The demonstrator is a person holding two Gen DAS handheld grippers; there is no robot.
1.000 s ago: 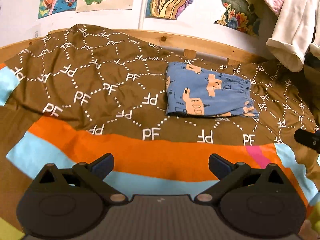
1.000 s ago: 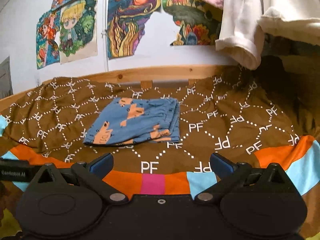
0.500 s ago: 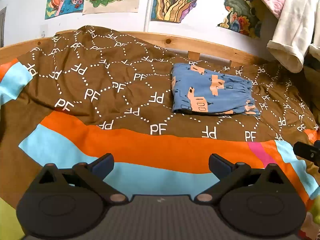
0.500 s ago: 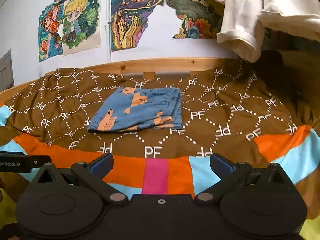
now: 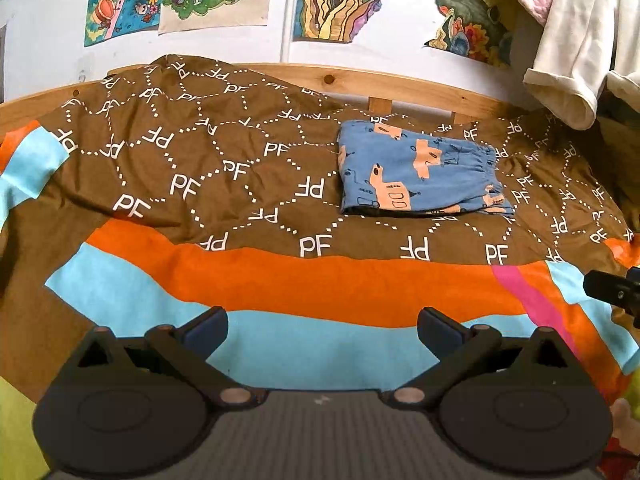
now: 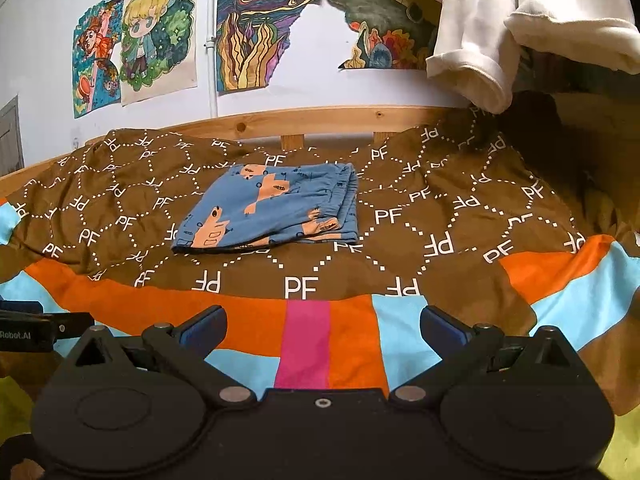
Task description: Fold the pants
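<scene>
The blue pants (image 5: pixel 416 172) with orange prints lie folded into a flat rectangle on the brown PF-patterned bedspread (image 5: pixel 224 168), near the wooden headboard. They also show in the right wrist view (image 6: pixel 276 208). My left gripper (image 5: pixel 322 322) is open and empty, well back from the pants over the orange and light-blue stripes. My right gripper (image 6: pixel 322 322) is open and empty, also back over the striped edge. Each gripper's tip shows at the edge of the other's view: the right one (image 5: pixel 612 290), the left one (image 6: pixel 36 330).
A wooden bed rail (image 6: pixel 320 120) runs behind the bedspread below a white wall with colourful drawings (image 6: pixel 256 28). White and pink clothes (image 6: pixel 520 32) hang at the upper right. Yellow-green fabric (image 5: pixel 16 428) lies at the near edge.
Both grippers have drawn back from the folded pants, which look farther off now. The pants have not moved. Both grippers stay open.
</scene>
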